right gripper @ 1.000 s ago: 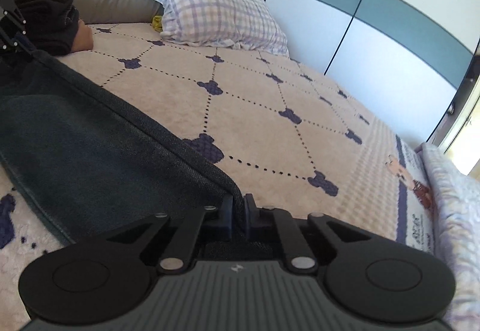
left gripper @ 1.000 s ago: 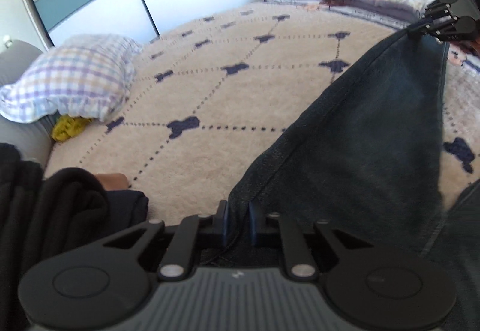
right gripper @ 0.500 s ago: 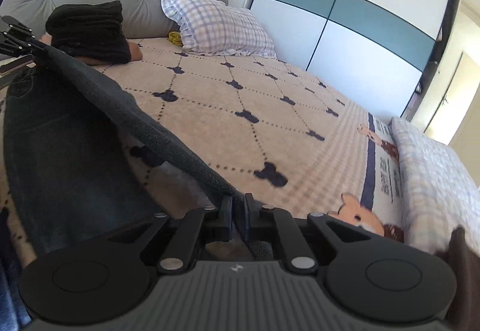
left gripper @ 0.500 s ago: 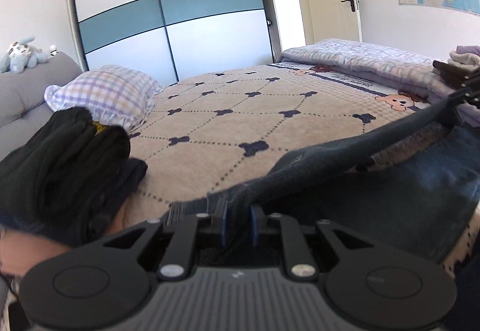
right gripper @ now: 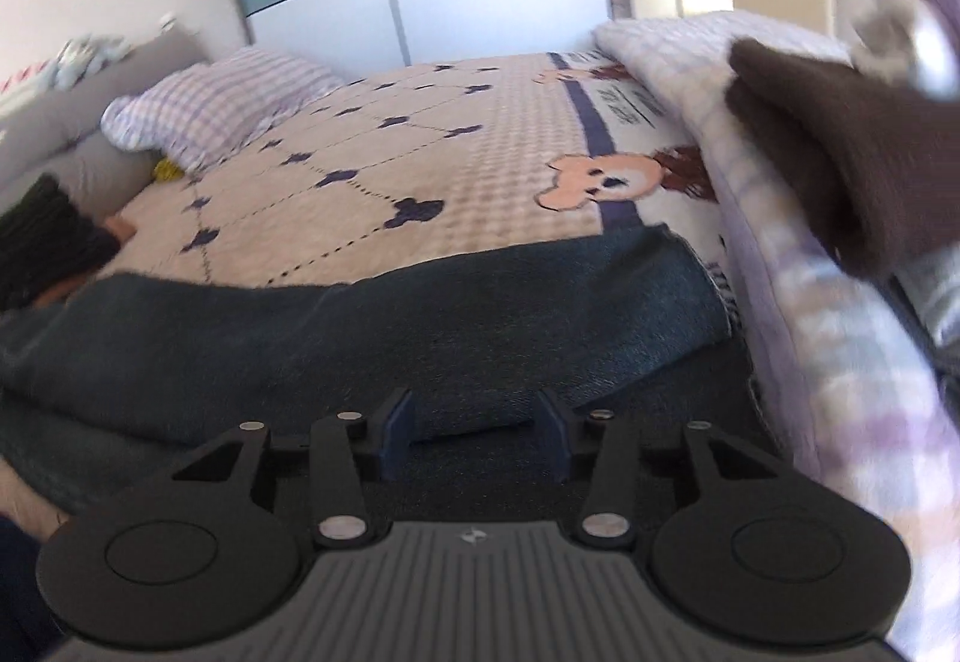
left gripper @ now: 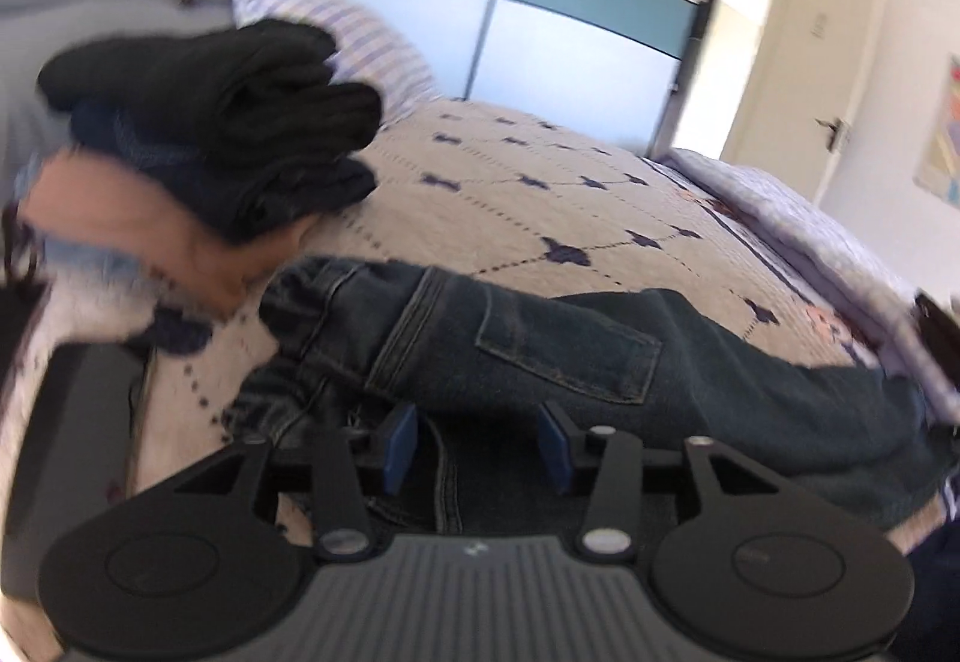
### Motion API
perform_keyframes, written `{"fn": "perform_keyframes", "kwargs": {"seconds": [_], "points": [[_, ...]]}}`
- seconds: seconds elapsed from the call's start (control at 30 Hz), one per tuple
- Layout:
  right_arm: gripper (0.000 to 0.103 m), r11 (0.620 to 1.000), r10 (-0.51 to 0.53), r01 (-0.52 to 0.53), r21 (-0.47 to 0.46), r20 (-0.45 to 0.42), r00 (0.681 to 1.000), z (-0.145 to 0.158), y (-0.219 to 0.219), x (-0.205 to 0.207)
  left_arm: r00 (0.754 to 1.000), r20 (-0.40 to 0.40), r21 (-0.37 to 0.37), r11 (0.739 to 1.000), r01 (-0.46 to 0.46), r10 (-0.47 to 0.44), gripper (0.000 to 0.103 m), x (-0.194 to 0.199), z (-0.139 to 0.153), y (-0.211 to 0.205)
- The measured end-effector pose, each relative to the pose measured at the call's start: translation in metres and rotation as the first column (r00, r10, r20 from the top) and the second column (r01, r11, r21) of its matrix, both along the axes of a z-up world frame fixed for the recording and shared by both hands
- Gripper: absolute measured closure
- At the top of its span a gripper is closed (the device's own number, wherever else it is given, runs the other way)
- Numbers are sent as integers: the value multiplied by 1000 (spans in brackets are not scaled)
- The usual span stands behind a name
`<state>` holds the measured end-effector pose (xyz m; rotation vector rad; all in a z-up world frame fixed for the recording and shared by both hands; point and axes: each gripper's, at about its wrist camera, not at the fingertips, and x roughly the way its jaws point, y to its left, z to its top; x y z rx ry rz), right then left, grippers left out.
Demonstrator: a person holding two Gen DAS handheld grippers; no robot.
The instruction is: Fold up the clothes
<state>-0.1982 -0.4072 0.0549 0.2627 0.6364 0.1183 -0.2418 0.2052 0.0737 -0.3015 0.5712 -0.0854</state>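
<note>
I've just let the dark blue denim jeans (left gripper: 540,356) down along the near edge of the beige quilted bedspread with navy motifs (left gripper: 540,194), one leg folded over the other — that lengthwise fold looks done. The jaws of my left gripper (left gripper: 477,446) have just been opening and now stand apart over the waistband, pressing nothing; my right gripper (right gripper: 474,437) has done the same over the hem end. Next I would need fresh holds to bring hem to waist. The left view alone shows the back pocket and the stack of folded dark clothes (left gripper: 228,122) — the right alone shows the brown knitted garment (right gripper: 840,164) on the lilac checked duvet (right gripper: 828,314).
</note>
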Motion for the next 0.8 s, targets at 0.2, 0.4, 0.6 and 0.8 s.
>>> {"fn": "perform_keyframes", "kwargs": {"seconds": [0.2, 0.4, 0.6, 0.8], "points": [[55, 870, -196, 219, 441, -96, 976, -36, -43, 2, 998, 35, -128, 991, -42, 47, 33, 24, -7, -1], [56, 783, -313, 337, 522, -136, 940, -51, -55, 10, 995, 9, -119, 988, -95, 97, 42, 53, -18, -7], [92, 794, -334, 366, 486, -155, 930, -52, -51, 38, 986, 15, -109, 980, -166, 169, 94, 67, -11, 1], [95, 828, -349, 300, 473, 17, 937, -3, -50, 23, 956, 105, -145, 956, -257, 273, 103, 46, 25, 25]]}}
